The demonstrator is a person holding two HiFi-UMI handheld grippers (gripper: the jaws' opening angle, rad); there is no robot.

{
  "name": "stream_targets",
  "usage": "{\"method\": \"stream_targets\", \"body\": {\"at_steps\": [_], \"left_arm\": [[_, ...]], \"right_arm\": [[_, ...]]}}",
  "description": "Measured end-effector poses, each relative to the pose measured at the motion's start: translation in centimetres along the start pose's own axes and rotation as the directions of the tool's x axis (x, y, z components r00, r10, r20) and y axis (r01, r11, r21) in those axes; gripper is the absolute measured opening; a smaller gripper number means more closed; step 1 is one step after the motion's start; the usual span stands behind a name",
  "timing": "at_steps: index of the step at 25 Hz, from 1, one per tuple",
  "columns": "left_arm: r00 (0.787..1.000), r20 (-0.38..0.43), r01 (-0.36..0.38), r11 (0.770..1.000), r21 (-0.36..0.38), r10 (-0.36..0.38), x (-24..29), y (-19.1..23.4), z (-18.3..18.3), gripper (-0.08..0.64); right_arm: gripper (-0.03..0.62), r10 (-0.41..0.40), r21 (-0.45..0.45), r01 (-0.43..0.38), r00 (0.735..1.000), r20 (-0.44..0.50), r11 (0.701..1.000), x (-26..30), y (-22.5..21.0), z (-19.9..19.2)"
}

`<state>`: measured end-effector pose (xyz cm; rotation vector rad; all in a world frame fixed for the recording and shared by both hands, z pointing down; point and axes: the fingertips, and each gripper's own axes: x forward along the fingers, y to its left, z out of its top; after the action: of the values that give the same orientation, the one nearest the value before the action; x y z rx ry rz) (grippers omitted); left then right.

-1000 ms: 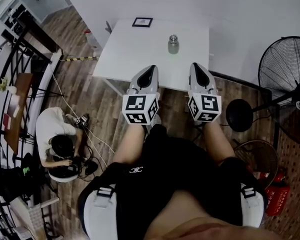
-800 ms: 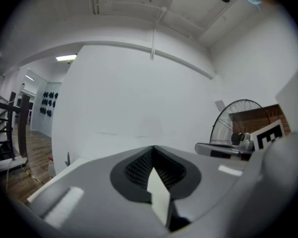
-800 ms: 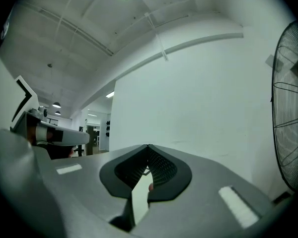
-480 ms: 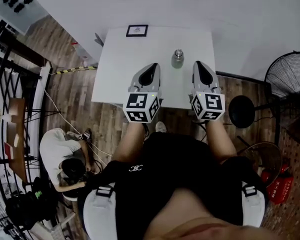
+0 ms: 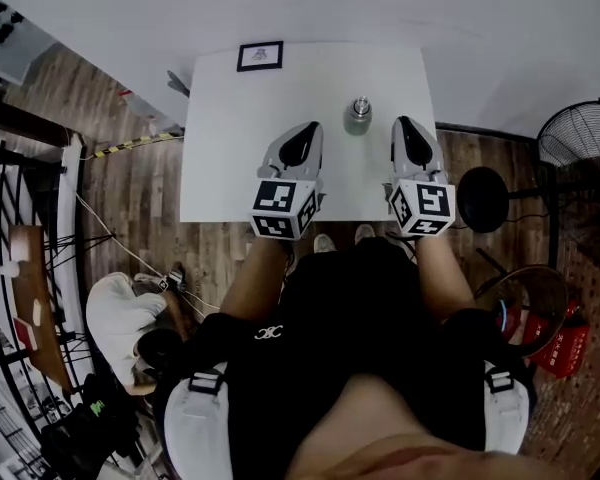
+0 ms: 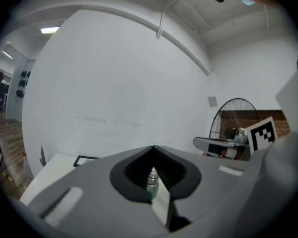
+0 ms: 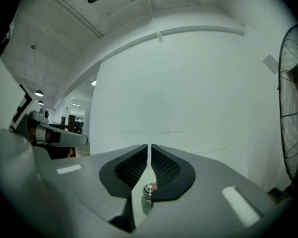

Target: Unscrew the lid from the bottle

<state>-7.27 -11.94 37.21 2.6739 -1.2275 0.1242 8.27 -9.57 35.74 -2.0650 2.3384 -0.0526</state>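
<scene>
Bottle (image 5: 359, 115) upright on the white counter (image 5: 230, 148), toward the far right part of the top; long axis vertical, lid (image 5: 360, 103) on top and apparently not yet loosened; small steel body, well apart from the framed picture (image 5: 260, 56) at the far left edge.

Left gripper (image 5: 308, 130) over the counter, jaws pressed together, nothing pinched; right gripper (image 5: 405, 126) likewise closed and empty, hovering at the counter's right edge; both point away from the person toward the wall, roughly parallel.

Key relation: bottle sits in the lane between the two grippers, a little beyond their tips; it lies forward and to the right of the left one, forward and to the left of the right one; neither touches it. Gap on each side looks about even in the head view; cannot say which hand is nearer. In each gripper view the bottle shows low and near centre behind the closed jaws, so both are aimed close to it.

Judgement: approach stage only; one gripper must open and take the body from the side to steady it, the other must open and come at the lid; closed jaws would only knock a light upright bottle over.
</scene>
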Motion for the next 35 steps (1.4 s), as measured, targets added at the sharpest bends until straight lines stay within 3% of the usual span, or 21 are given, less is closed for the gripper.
{"method": "stream_targets", "body": {"at_steps": [4, 6, 9, 13, 23, 28, 35], "left_arm": [[0.997, -0.022, 0.071, 0.997, -0.016, -0.071, 1.5, 0.0, -1.7, 0.054], [0.991, -0.034, 0.13, 0.991, -0.027, -0.131, 2.5, -0.4, -2.8, 0.152], [0.982, -0.067, 0.177, 0.984, -0.016, -0.178, 3.7, -0.9, -4.9, 0.203], [0.97, -0.116, 0.218, 0.976, 0.026, -0.213, 5.5, -1.1, -6.7, 0.28], [0.948, -0.199, 0.265, 0.962, 0.071, -0.247, 10.6, -1.0, -12.9, 0.311], [0.938, -0.219, 0.288, 0.956, 0.059, -0.269, 13.7, -0.7, -16.5, 0.332], [0.922, -0.264, 0.312, 0.948, 0.069, -0.284, 16.3, -0.5, -20.1, 0.372]], "right_arm": [[0.099, 0.049, 0.02, -0.048, 0.998, -0.027, 0.999, 1.1, -0.4, -1.8], [0.131, 0.074, 0.023, -0.073, 0.996, -0.043, 0.997, 1.6, -0.7, -2.8], [0.176, 0.116, 0.031, -0.115, 0.991, -0.065, 0.993, 2.2, -0.9, -4.3], [0.187, 0.156, 0.04, -0.153, 0.983, -0.096, 0.987, 3.7, -1.1, -5.5], [0.219, 0.242, 0.032, -0.243, 0.934, -0.261, 0.97, 7.0, -1.2, -12.2], [0.239, 0.269, 0.05, -0.268, 0.903, -0.335, 0.962, 8.9, -1.2, -16.1], [0.252, 0.27, 0.02, -0.286, 0.876, -0.399, 0.958, 10.3, -0.8, -18.3]]}}
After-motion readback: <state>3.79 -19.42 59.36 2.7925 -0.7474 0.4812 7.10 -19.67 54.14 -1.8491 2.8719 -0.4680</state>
